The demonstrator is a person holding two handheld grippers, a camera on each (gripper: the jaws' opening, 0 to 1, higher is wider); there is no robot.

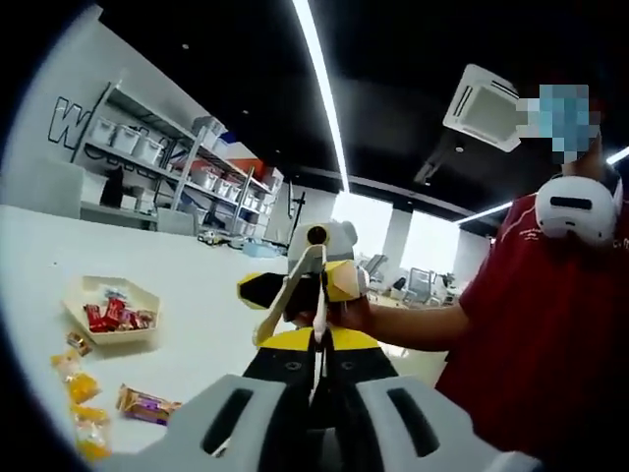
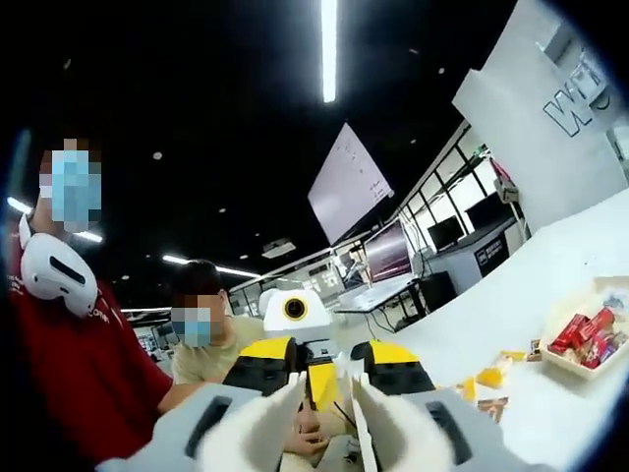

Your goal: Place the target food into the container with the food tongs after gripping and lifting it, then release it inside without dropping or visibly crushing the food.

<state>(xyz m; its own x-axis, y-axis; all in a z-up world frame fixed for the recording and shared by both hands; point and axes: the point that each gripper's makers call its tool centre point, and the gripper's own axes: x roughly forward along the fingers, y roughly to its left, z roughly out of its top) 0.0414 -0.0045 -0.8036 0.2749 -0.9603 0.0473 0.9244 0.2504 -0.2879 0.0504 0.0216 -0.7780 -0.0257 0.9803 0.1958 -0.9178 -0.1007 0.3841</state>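
In the left gripper view, loose yellow packets [image 1: 79, 388] and a purple-wrapped bar [image 1: 147, 403] lie on the white table [image 1: 197, 295], low and to the left of the left gripper [image 1: 316, 339]. Just beyond them sits the hexagonal tray [image 1: 108, 310], with red-wrapped snacks inside. The left gripper's jaws are drawn together with nothing between them. Straight ahead of it, a person in a red shirt [image 1: 550, 324] holds the other gripper up off the table. In the right gripper view, the right gripper [image 2: 324, 359] has its jaws set narrowly against the two cream arms of the food tongs [image 2: 285, 408] (the tongs' tips are hard to make out). The tongs carry no food. The packets and the tray lie well off to this gripper's right.
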